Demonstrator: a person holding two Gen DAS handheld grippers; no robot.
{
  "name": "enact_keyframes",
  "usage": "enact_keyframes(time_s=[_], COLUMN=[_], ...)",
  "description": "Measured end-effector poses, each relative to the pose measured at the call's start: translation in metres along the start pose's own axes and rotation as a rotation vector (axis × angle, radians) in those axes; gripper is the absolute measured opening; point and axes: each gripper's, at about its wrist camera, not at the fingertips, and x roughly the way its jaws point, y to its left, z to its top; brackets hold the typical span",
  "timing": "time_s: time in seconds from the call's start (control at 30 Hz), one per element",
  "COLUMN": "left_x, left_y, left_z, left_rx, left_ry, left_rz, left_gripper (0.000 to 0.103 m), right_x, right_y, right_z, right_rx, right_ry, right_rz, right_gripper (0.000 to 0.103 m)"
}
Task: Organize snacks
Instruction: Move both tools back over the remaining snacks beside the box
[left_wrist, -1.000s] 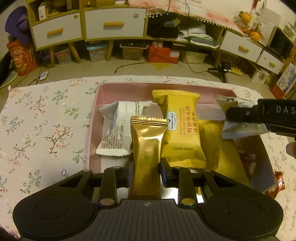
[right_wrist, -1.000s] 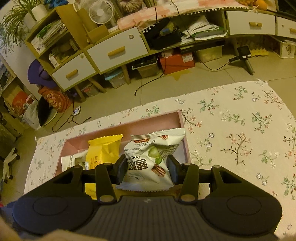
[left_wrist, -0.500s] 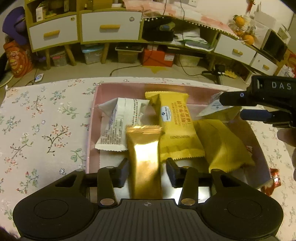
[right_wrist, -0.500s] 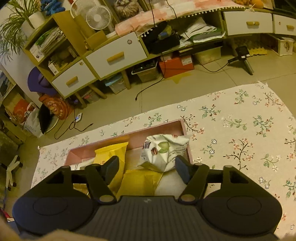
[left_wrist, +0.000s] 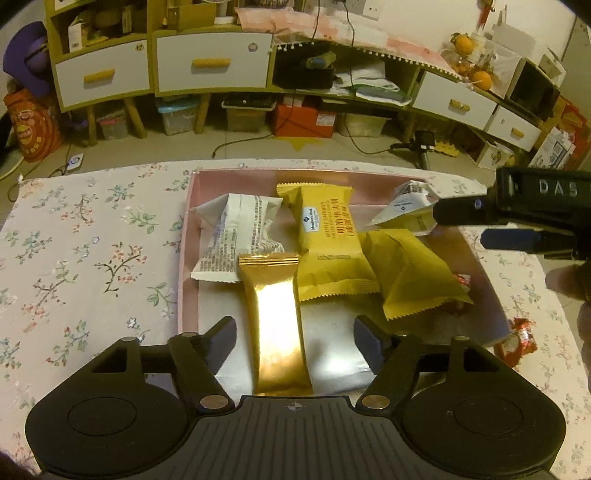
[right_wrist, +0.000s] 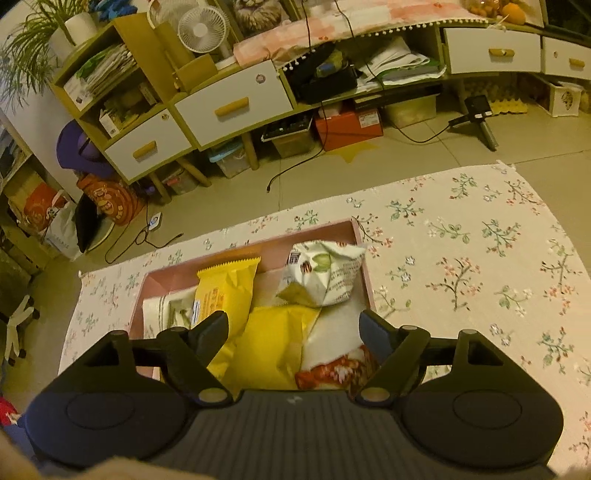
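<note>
A pink box (left_wrist: 186, 236) on the floral cloth holds several snack packets. A gold foil bar (left_wrist: 277, 325) lies flat at its near end, between the fingers of my left gripper (left_wrist: 294, 330); the jaws are opening and the pads stand clear of the bar. Behind it lie a white packet (left_wrist: 236, 236), a yellow labelled packet (left_wrist: 325, 240) and a darker yellow one (left_wrist: 410, 273). A white-and-green nut packet (right_wrist: 325, 273) rests crumpled in the box's far right corner (right_wrist: 364, 266). My right gripper (right_wrist: 293, 325) hangs over the box with its jaws opening and nothing between them.
A red wrapper (left_wrist: 517, 339) lies on the tablecloth (left_wrist: 74, 258) just outside the box's right wall, and another red packet (right_wrist: 336, 369) sits inside near my right gripper. A hand (left_wrist: 576, 280) shows at the right edge. Beyond the table's far edge is floor with cabinets.
Both grippers let go. The gold bar now lies loose in the box, and the nut packet dropped into the far right corner. Both grippers drew back slightly.
</note>
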Motion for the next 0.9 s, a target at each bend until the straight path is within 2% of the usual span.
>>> enact_keyframes(time_s=[0.17,0.47,0.9], left_x=[-0.013,-0.036,-0.06], left_y=[-0.001,0.004,0.008], left_z=[-0.008,-0.031,-0.066], left_rx=[-0.005,-0.014,-0.015], left_ry=[-0.005,-0.01,0.007], left_rz=[0.002,0.041,0.086], left_gripper=[0.08,0.089,0.093], right_x=[-0.011,-0.032,-0.053], right_y=[0.002,0.008,0.018], right_z=[-0.009,-0.027,-0.056], right_rx=[-0.021,-0.066,-0.123], right_ry=[0.004,0.009,0.029], right_rz=[-0.01,-0.026,-0.037], right_gripper=[0.085,0.092,0.095])
